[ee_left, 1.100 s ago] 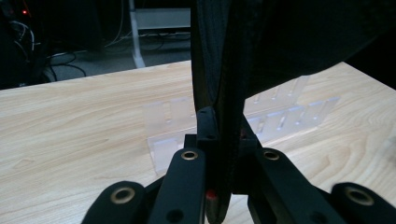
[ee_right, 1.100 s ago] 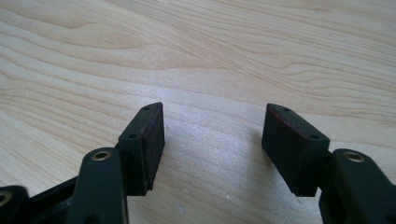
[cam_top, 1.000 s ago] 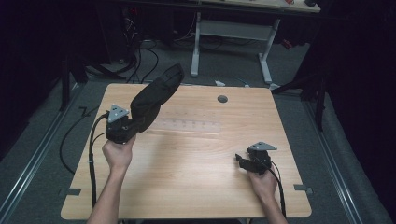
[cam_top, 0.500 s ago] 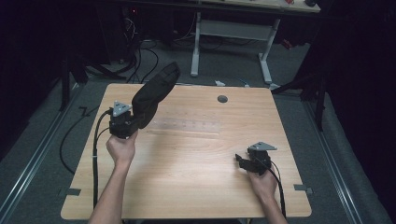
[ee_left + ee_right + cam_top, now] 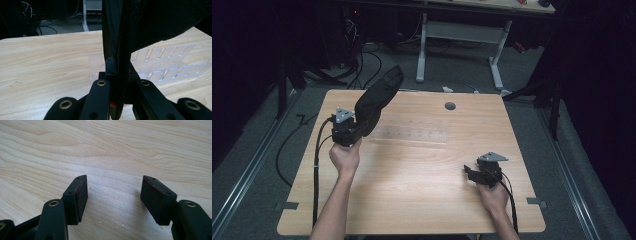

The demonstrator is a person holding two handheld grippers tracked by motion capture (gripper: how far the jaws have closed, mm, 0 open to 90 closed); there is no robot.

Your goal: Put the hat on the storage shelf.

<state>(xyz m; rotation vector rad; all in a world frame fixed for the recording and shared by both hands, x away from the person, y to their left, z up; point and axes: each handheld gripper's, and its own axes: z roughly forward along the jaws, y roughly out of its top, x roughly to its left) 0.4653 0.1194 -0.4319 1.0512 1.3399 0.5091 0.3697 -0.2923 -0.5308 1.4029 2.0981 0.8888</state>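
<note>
My left gripper (image 5: 358, 126) is shut on a long black fabric pouch (image 5: 378, 97), which rises tilted up and to the right over the table's far left part. In the left gripper view the jaws clamp the pouch's (image 5: 155, 22) lower edge at the left gripper (image 5: 117, 75). Below it a clear slotted plastic plate (image 5: 412, 134) lies flat on the wood; its slots (image 5: 165, 65) are visible past the jaws. My right gripper (image 5: 470, 172) rests low at the near right, open. Nothing lies between the pads of the right gripper (image 5: 113, 195).
The wooden table (image 5: 422, 205) has a round cable hole (image 5: 450, 106) near its far edge. A white desk frame (image 5: 462, 31) and loose cables (image 5: 362, 55) stand on the dark floor beyond. Each gripper trails a black cable toward the near edge.
My left hand has shifted slightly to the right and away from the person, with the pouch still clamped. The right hand has stayed where it was.
</note>
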